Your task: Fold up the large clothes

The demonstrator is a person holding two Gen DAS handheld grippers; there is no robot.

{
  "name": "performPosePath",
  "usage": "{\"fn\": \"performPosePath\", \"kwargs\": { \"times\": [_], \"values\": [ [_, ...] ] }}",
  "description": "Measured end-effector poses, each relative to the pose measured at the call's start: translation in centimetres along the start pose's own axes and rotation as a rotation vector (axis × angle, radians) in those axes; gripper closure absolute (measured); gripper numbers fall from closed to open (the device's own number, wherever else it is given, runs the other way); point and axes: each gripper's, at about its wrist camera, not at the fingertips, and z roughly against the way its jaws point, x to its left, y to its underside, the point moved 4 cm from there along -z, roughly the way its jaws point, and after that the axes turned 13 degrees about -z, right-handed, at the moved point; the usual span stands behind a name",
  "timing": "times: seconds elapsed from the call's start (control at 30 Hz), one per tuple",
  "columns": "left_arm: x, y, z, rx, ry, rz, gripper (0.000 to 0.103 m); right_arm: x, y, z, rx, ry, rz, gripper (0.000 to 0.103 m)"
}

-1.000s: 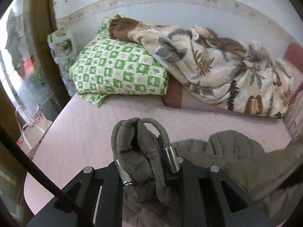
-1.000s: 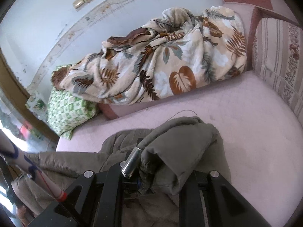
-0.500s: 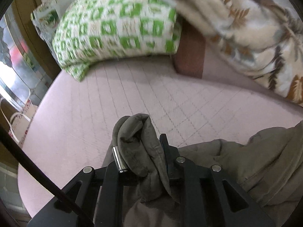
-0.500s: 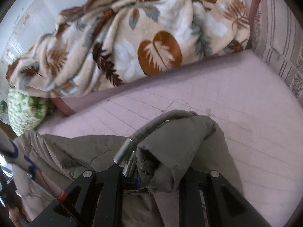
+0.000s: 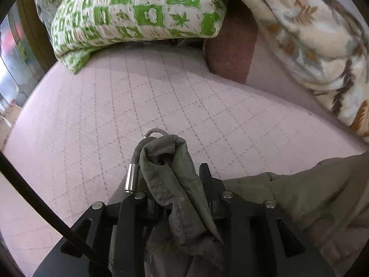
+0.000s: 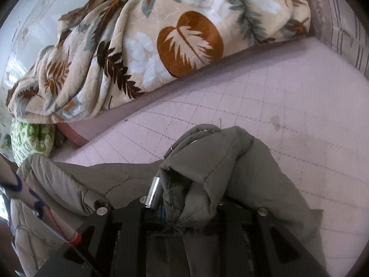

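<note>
One green-grey coat (image 5: 311,198) on the pink bed (image 5: 115,120), stretched sideways between two claws, left claw (image 5: 170,184) pinching one bunched end, right claw (image 6: 184,198) pinching the other, one leafy blanket (image 6: 150,46) ahead of them, one green pillow (image 5: 138,11) ahead of the left claw

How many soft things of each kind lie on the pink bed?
Olive jacket: 1
Green checked pillow: 1
Leaf-print blanket: 1
Dark red cushion: 1
Total: 4
</note>
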Motion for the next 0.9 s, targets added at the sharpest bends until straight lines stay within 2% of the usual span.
{"fn": "performPosePath", "kwargs": {
  "times": [0.07, 0.13, 0.2, 0.27, 0.33, 0.37, 0.4, 0.43, 0.47, 0.57, 0.67, 0.8, 0.83, 0.9],
  "values": [
    [1.0, -0.3, 1.8, -0.023, 0.070, 0.030, 0.065, -0.2, -0.1, 0.0, 0.012, -0.007, -0.012, 0.083],
    [2.1, -0.8, 4.6, -0.071, 0.105, 0.045, 0.050, 0.2, -0.4, 0.4, 0.031, 0.007, -0.016, 0.081],
    [3.5, -1.3, 8.6, -0.152, 0.087, 0.048, 0.040, 0.9, -0.8, 1.5, 0.029, 0.024, -0.007, 0.078],
    [4.6, -1.5, 12.3, -0.222, 0.058, 0.043, 0.032, 1.9, -1.4, 3.7, -0.001, 0.023, 0.008, 0.069],
    [5.8, -1.0, 16.0, -0.270, 0.031, 0.045, 0.030, 2.7, -2.0, 6.0, -0.037, 0.003, 0.000, 0.043],
    [6.2, -0.6, 17.4, -0.284, 0.017, 0.042, 0.030, 3.1, -2.3, 7.6, -0.075, 0.003, -0.005, 0.034],
    [6.5, 0.0, 18.7, -0.297, 0.010, 0.039, 0.030, 3.4, -2.5, 9.0, -0.116, 0.013, -0.002, 0.020],
    [6.9, 1.3, 20.4, -0.313, 0.006, 0.035, 0.029, 3.9, -2.5, 10.8, -0.165, 0.026, 0.009, 0.016],
    [7.0, 2.4, 21.4, -0.321, 0.004, 0.033, 0.028, 4.4, -2.4, 12.3, -0.198, 0.036, 0.028, 0.016],
    [7.7, 7.2, 23.7, -0.336, 0.002, 0.051, 0.025, 6.6, -0.8, 15.1, -0.216, 0.054, 0.117, 0.017],
    [8.3, 12.2, 23.9, -0.331, 0.011, 0.095, 0.025, 9.7, 2.4, 16.4, -0.229, 0.080, 0.253, 0.024],
    [8.2, 16.5, 21.7, -0.301, 0.005, 0.116, 0.025, 13.9, 7.6, 14.3, -0.191, 0.110, 0.392, 0.055],
    [8.2, 17.2, 21.0, -0.295, 0.000, 0.107, 0.025, 15.2, 8.8, 13.2, -0.174, 0.105, 0.419, 0.059],
    [8.4, 18.1, 20.1, -0.304, -0.022, 0.092, 0.025, 17.1, 10.6, 11.1, -0.141, 0.081, 0.446, 0.059]
  ]
}}
